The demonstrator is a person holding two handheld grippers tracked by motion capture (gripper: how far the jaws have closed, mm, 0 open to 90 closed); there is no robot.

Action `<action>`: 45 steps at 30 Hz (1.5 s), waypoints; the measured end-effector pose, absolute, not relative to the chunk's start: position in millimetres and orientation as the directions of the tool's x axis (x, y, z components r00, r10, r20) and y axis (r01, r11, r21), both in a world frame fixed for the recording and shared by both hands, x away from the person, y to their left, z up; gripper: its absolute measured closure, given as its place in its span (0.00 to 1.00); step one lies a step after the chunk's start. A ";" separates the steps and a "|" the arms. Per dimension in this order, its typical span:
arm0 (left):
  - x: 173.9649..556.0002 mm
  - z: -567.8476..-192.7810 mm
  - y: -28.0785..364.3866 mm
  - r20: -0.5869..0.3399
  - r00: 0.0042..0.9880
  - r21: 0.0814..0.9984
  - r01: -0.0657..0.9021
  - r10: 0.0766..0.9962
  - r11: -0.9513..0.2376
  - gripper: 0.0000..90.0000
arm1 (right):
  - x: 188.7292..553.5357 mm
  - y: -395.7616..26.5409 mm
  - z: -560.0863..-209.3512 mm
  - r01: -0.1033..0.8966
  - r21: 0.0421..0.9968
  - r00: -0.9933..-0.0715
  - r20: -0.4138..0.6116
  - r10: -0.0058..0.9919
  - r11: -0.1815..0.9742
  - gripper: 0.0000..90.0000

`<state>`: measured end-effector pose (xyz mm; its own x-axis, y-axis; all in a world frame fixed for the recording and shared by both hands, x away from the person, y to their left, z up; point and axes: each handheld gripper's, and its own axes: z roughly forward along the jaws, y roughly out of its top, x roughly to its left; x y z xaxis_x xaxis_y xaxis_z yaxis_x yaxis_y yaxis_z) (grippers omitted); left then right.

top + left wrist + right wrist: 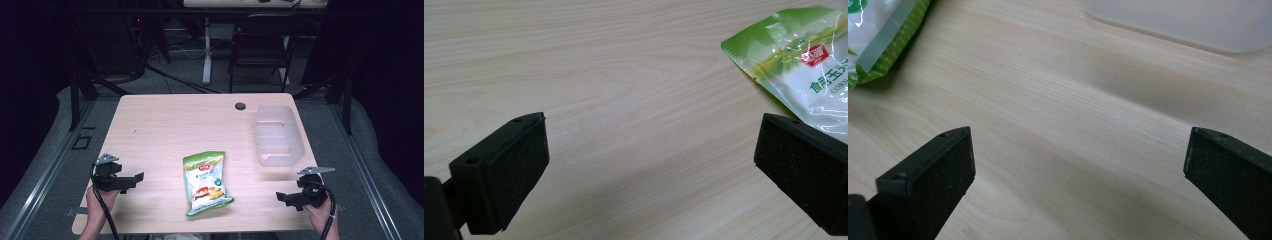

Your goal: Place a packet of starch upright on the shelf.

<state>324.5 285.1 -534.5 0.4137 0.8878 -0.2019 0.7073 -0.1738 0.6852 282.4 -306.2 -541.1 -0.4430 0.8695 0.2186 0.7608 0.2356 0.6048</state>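
Snack bag (206, 182): green border, white centre panel, red logo near top, food picture lower down, glossy film, sealed edges. I see it lying flat on table (165, 125), near front edge, roughly midway between my two grippers. Left gripper (134, 179) well left of bag, jaws wide apart, nothing between, pointing toward it. Right gripper (283, 196) well right of bag, jaws also spread, bare wood between. Clear plastic container (278, 135) sits beyond right gripper, apart from bag.
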 end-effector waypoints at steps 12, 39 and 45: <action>325.2 -531.3 276.0 -0.154 0.436 0.684 0.695 0.887 -0.223 0.00 | 280.6 -291.2 -536.2 0.758 0.586 -0.465 0.176 0.867 0.287 0.04; 331.8 -533.1 261.1 -0.129 0.479 0.685 0.676 0.868 -0.271 0.00 | 297.2 -237.6 -527.4 0.740 0.550 -0.562 0.190 0.805 0.387 0.08; 332.5 -535.1 260.6 -0.125 0.488 0.679 0.677 0.864 -0.284 0.00 | 306.5 -222.6 -522.1 0.727 0.556 -0.581 0.185 0.793 0.402 0.08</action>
<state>332.5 260.6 -535.1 0.4876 0.8640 -0.1255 0.6772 -0.2835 0.6790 306.5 -222.6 -522.1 -0.5807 0.7928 0.1854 0.7270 0.4024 0.5563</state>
